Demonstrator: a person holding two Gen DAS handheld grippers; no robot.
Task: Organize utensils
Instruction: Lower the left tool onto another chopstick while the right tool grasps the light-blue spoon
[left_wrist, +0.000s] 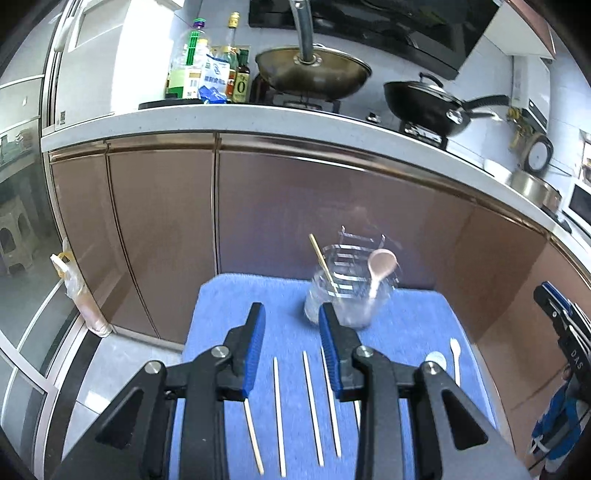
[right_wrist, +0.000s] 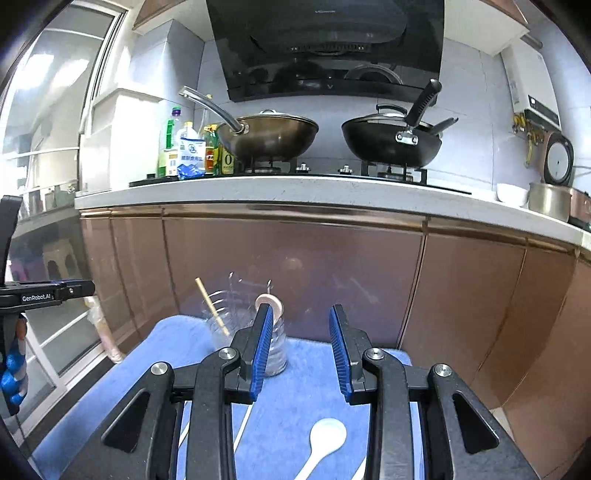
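Four thin pale wooden chopsticks (left_wrist: 308, 406) and two white plastic spoons (right_wrist: 325, 439) lie flat on the blue cloth-covered tabletop (left_wrist: 236, 295), near the clear plastic jar (left_wrist: 345, 302). Light, stiff and slippery; pinch mid-shaft. Left gripper (left_wrist: 291, 350) and right gripper (right_wrist: 301, 350) hover with jaws wide apart, empty.

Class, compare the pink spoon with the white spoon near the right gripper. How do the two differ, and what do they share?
The pink spoon stands in the clear jar, bowl up; the white spoon lies flat on the blue mat. The pink one leans on the jar's rim; the white one is not in any container. Both are spoons with rounded bowls.
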